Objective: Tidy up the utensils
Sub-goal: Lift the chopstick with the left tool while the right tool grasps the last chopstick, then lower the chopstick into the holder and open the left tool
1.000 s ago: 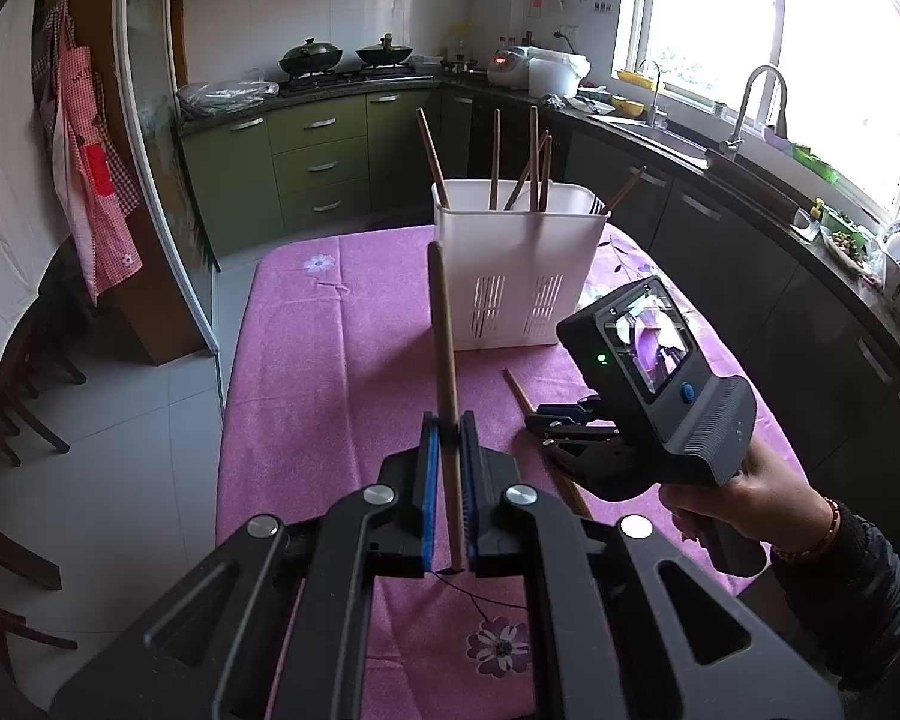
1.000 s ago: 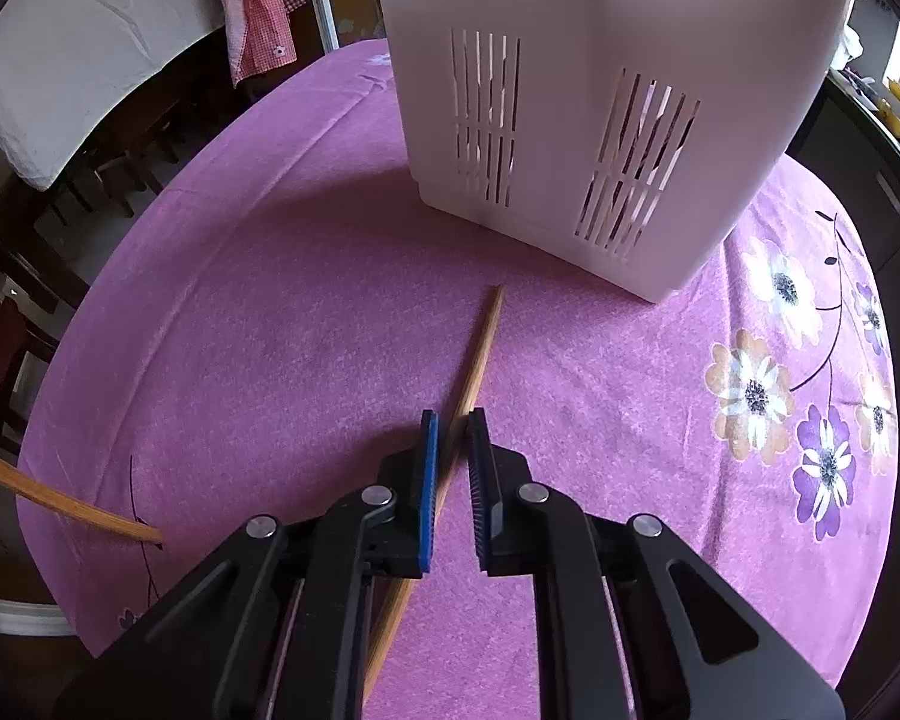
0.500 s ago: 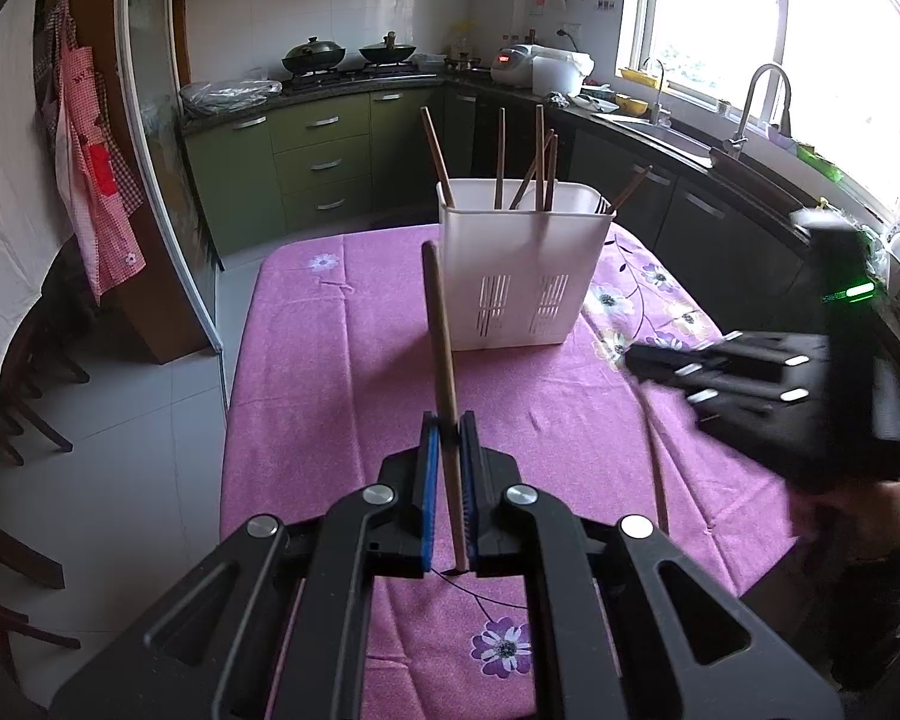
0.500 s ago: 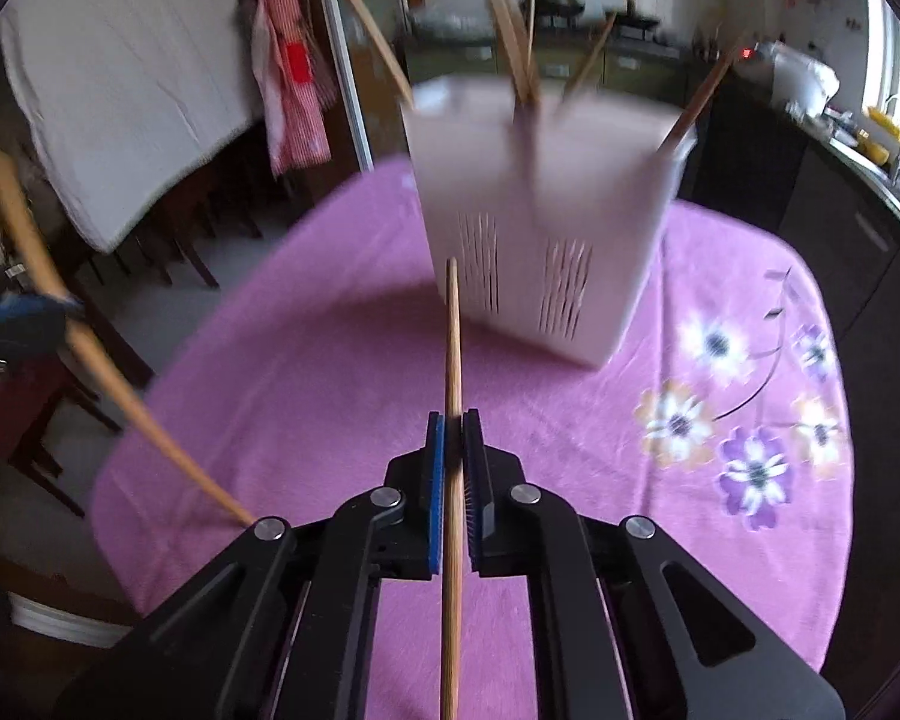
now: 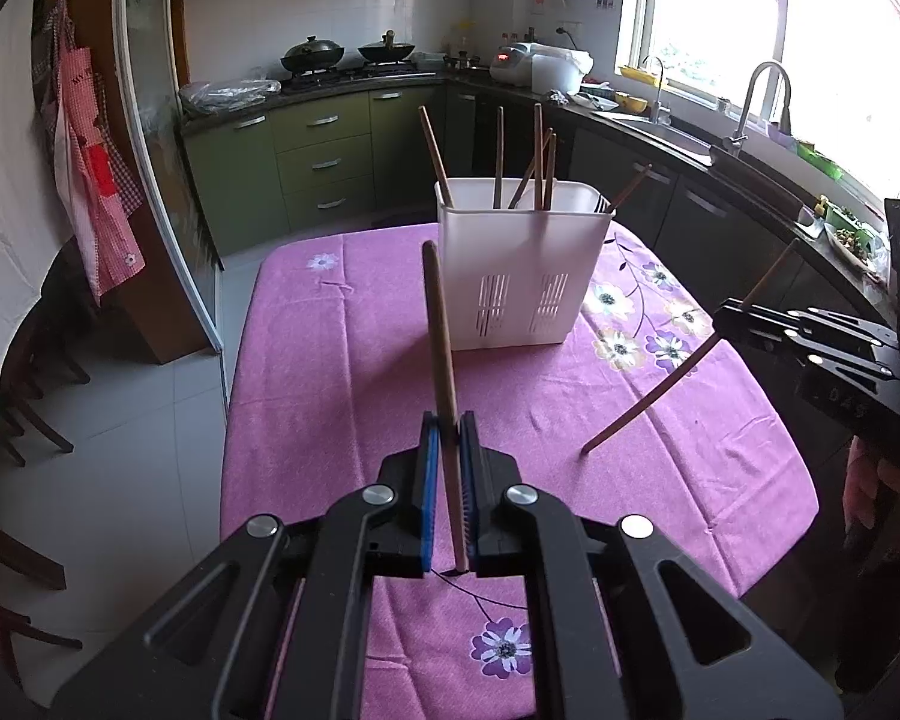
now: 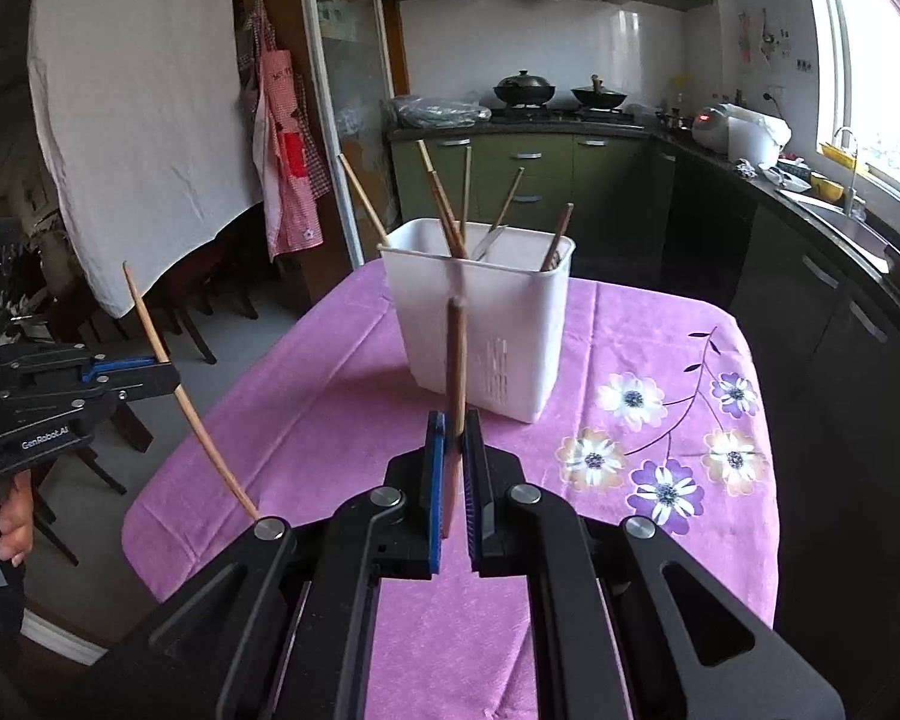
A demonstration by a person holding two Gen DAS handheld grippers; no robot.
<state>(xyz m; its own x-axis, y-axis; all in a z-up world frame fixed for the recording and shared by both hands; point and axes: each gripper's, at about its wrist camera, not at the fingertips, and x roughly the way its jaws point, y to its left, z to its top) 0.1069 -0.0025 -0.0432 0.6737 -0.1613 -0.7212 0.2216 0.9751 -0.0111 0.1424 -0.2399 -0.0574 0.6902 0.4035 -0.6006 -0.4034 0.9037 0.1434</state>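
Observation:
A white slotted utensil holder (image 5: 519, 267) stands on the purple table with several brown chopsticks upright in it; it also shows in the right wrist view (image 6: 480, 324). My left gripper (image 5: 448, 438) is shut on a chopstick (image 5: 438, 336) that points up and forward, held above the table short of the holder. My right gripper (image 6: 454, 438) is shut on another chopstick (image 6: 455, 354), also above the table. The left wrist view shows the right gripper (image 5: 729, 315) at the right with its chopstick (image 5: 660, 396) slanting down. The right wrist view shows the left gripper (image 6: 171, 378) at the left.
The purple flowered tablecloth (image 5: 342, 372) covers the table; its edges drop to a tiled floor at the left. Wooden chairs (image 6: 192, 324) stand at the left side. Kitchen counters and a sink (image 5: 678, 132) run behind and to the right.
My right gripper closed on the chopstick that lay on the table, lifted it and swung back to the right. My left gripper kept its chopstick and drew back slightly.

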